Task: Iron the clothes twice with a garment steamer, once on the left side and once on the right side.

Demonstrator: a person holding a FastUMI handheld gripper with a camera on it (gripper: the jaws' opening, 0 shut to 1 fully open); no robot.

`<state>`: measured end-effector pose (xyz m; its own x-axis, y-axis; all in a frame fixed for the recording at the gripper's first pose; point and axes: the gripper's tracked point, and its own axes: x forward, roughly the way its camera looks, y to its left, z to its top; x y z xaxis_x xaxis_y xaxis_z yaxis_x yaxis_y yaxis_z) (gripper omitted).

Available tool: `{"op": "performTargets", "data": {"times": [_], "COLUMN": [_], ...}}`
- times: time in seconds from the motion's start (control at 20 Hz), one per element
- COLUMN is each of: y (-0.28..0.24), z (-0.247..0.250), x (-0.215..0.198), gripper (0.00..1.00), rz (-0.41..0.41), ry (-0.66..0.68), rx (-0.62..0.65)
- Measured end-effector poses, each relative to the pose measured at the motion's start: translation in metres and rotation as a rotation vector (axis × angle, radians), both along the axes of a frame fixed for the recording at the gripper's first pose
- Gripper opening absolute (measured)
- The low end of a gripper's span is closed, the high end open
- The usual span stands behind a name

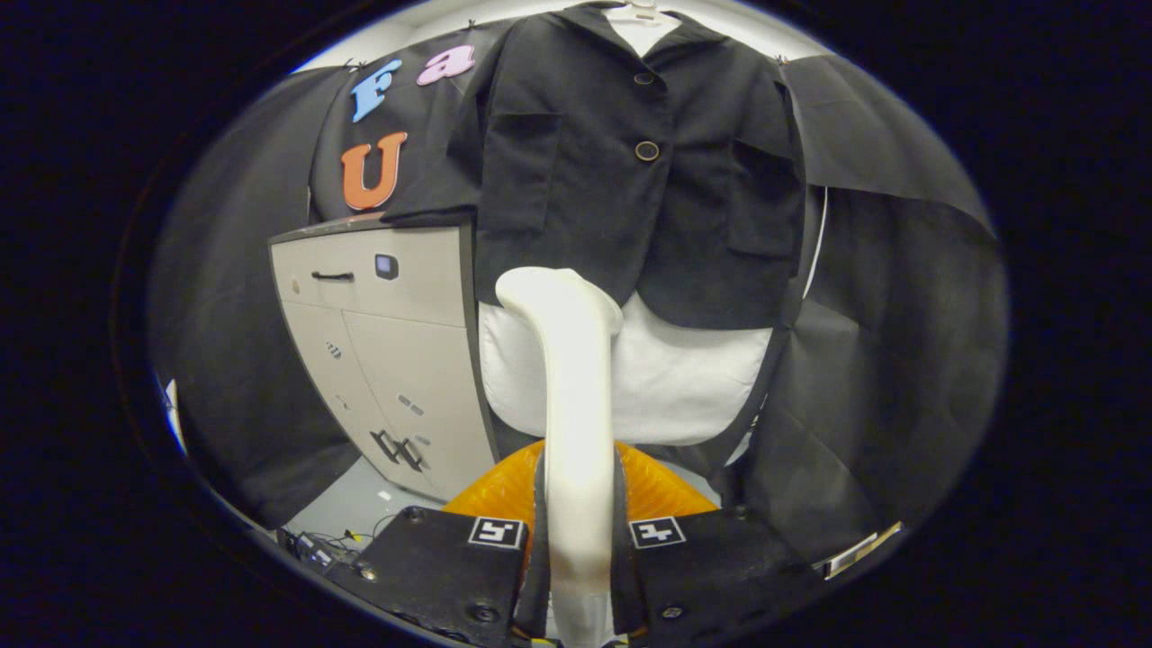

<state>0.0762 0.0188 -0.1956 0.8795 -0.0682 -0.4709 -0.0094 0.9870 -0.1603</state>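
Booth, jacket (630,171) hanging, jaws clamping steamer (573,405)

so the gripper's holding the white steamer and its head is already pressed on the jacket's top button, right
Not quite. The gripper is shut on the white steamer, but in the gripper view its head sits low, at the black jacket's bottom hem, well below the top button.

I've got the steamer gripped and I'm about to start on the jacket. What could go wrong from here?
The gripper is shut on the white garment steamer's handle alone; a tilt could let it slip. The steamer head sits low by the black buttoned jacket's hem, so passes may miss the upper panels. The beige cabinet crowds the left side.
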Motion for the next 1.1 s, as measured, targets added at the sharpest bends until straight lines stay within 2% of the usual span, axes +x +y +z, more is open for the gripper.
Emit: {"op": "performTargets", "data": {"times": [0.2, 0.35, 0.5, 0.7, 1.1], "y": [0.000, -0.003, -0.035, -0.058, -0.083], "z": [0.007, 0.038, 0.092, 0.179, 0.321], "x": [-0.002, -0.004, -0.015, -0.008, 0.018], "gripper": [0.30, 0.30, 0.29, 0.30, 0.30], "rz": [0.012, 0.008, -0.008, -0.015, 0.042], "ry": [-0.003, -0.054, -0.131, -0.262, -0.465], "rx": [0.009, 0.042, 0.080, 0.099, 0.124]}}
